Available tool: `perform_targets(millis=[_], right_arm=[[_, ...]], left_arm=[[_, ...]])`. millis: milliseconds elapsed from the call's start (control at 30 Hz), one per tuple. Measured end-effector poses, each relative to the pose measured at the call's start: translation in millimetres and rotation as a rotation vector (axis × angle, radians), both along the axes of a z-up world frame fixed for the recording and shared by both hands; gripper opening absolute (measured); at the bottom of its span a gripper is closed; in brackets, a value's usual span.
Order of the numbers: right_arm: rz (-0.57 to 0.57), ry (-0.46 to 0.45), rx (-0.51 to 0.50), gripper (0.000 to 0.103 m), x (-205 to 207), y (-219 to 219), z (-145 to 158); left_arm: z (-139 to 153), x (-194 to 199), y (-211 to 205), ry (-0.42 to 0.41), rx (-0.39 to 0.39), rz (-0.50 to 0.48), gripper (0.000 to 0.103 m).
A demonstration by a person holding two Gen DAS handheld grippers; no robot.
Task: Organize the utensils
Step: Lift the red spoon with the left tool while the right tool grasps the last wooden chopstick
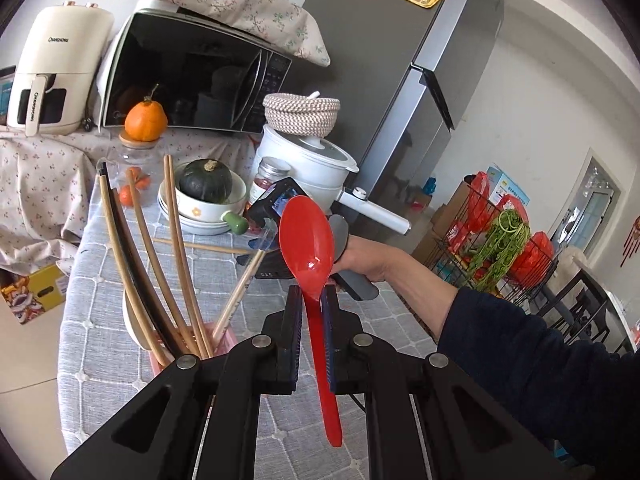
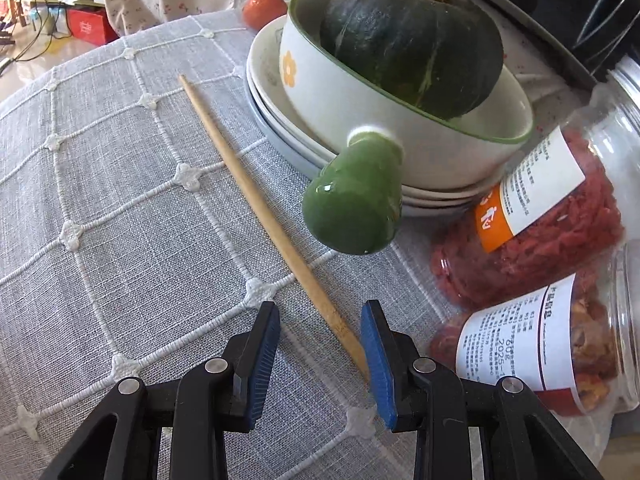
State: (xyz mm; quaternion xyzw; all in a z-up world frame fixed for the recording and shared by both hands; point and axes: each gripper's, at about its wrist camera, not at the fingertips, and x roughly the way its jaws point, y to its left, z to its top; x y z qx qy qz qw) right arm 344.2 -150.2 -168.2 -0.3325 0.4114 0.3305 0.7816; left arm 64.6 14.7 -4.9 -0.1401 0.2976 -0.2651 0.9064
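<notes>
Right gripper (image 2: 320,330): open, low over the grey checked tablecloth (image 2: 120,208), with nothing between its blue pads (image 2: 262,354)

Loose chopstick (image 2: 264,216): flat on the cloth, just left of the stacked bowls (image 2: 400,148) that hold the dark green pumpkin (image 2: 412,40)

Chopstick's long axis: from far left to near right, on a slant across the gripper's line of sight; its thick near end runs into the gap and seems to touch or pass just behind the right pad

Which way it lies from the claw: straight ahead and slightly right of the gap's middle, so the stick looks off centre; I judge a small shift right, or a turn to square the pads across the shaft, is what the closing turns on

Nearer hand: the right one; in the left wrist view its gripper sits down at the table by the same chopstick (image 1: 200,246)

Obstacle: the bowl's green stub handle (image 2: 354,200) overhangs the stick's middle, so the near end is the freer place to grip

Left gripper (image 1: 310,300): closed on the red plastic spoon (image 1: 310,248) at its neck, bowl end pointing far, handle trailing near, held above the table

Pink utensil holder (image 1: 226,346): near left of the left gripper, already holding several long chopsticks (image 1: 176,256) and a pale spoon; likely the goal for both pieces
</notes>
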Motion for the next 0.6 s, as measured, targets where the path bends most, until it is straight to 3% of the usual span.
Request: perform_targets(millis=[67,167,233,400,500,600], right_arm=[[-0.020,0.056,0.019,0.035,10.7,-0.6,0.4],[-0.048,0.142,0.032,0.015,15.1,-4.8,0.5],[-0.051,0.163,0.007,0.008,7.9,-4.1,0.7],[-0.078,0.232,-0.127,0.006,-35.3,-12.9,1.7],[-0.144,0.331,-0.169,0.007,-70.3,-27.4,3.6],[-0.138,0.432,-0.224,0.009,-108.2,-39.3,3.5]], left_arm=[[0.4,0.9,2.2,-0.002,-0.002,0.011,0.010],[2.5,-1.5,3.5,-0.021,0.007,0.024,0.010],[5.0,-3.9,3.9,-0.034,0.012,0.025,0.010],[10.8,-7.6,8.8,-0.058,0.009,0.036,0.010],[13.2,-10.4,13.1,-0.069,0.006,0.045,0.010],[16.4,-12.7,18.9,-0.080,-0.009,0.058,0.010]])
